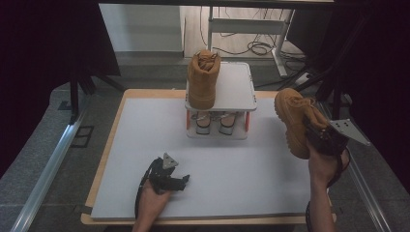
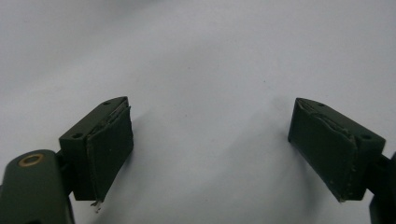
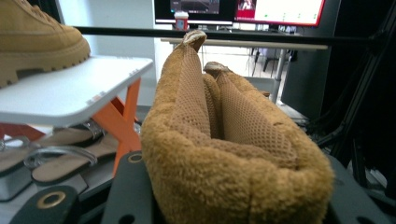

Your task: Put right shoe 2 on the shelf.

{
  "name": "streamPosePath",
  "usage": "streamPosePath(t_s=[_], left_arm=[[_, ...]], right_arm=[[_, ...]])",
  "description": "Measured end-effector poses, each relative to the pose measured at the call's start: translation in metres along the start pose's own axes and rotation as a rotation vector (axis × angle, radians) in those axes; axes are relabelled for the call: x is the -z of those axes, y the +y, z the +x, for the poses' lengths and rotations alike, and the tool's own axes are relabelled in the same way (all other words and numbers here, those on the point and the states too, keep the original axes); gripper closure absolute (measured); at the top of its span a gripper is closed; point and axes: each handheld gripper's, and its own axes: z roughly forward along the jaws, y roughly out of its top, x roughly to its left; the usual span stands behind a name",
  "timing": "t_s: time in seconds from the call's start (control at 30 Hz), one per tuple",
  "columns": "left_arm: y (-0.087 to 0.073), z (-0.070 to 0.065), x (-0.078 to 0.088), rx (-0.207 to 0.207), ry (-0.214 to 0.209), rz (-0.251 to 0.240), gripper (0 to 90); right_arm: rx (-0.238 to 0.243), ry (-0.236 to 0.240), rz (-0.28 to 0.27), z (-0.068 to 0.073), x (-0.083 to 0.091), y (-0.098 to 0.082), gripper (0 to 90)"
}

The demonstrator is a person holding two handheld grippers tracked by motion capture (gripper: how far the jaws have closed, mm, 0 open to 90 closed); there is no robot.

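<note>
Boot in grip: tan boot [image 1: 295, 121] is hanging in the air at the table's right edge, off the surface, toe pointing away from the person and sole facing left in the high view.
Right gripper: right gripper [image 1: 323, 137] is pinching the boot at its padded collar; in the right gripper view the collar [image 3: 224, 163] is bulging between the two black jaws, squeezed from both sides.
Right hand: right hand [image 1: 325, 166] is gripping the tool from below, forearm coming in from the bottom right.
Left gripper: left gripper [image 1: 170, 178] is lying low over the table near the front edge, well apart from the rack; its jaws are standing spread, with bare white surface between the pads [image 2: 112, 149] in the left gripper view.
Left hand: left hand [image 1: 153, 195] is wrapping around the tool's rear.
Second boot: second boot [image 1: 203, 79] is standing upright on the left half of the rack's top shelf, its toe towards the person.
Rack: rack [image 1: 237, 92] is sitting at the far middle of the table, white shelf on orange legs.
Sandals: sandals [image 1: 215, 123] are resting as a pair on the lower level under the shelf.
Table: table [image 1: 241, 179] is carrying a white mat with a wooden rim.
</note>
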Motion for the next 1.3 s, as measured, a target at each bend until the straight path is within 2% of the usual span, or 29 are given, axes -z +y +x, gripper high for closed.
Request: streamPosePath(t_s=[0.37, 0.63, 1.07, 1.3], left_arm=[[0.0, 0.0, 0.0, -0.001, 0.0, -0.001, 13.9], [0.0, 0.0, 0.0, -0.001, 0.0, -0.001, 13.9], [0.0, 0.0, 0.0, -0.001, 0.001, -0.002, 13.9], [0.0, 0.0, 0.0, -0.001, 0.0, 0.0, 14.0]], right_arm=[[0.007, 0.03, -0.04, 0.017, -0.005, 0.025, 56.2], [0.022, 0.034, -0.061, 0.024, -0.008, 0.041, 56.2], [0.051, 0.05, -0.089, 0.041, -0.015, 0.059, 56.3], [0.051, 0.058, -0.102, 0.047, -0.019, 0.067, 56.4]])
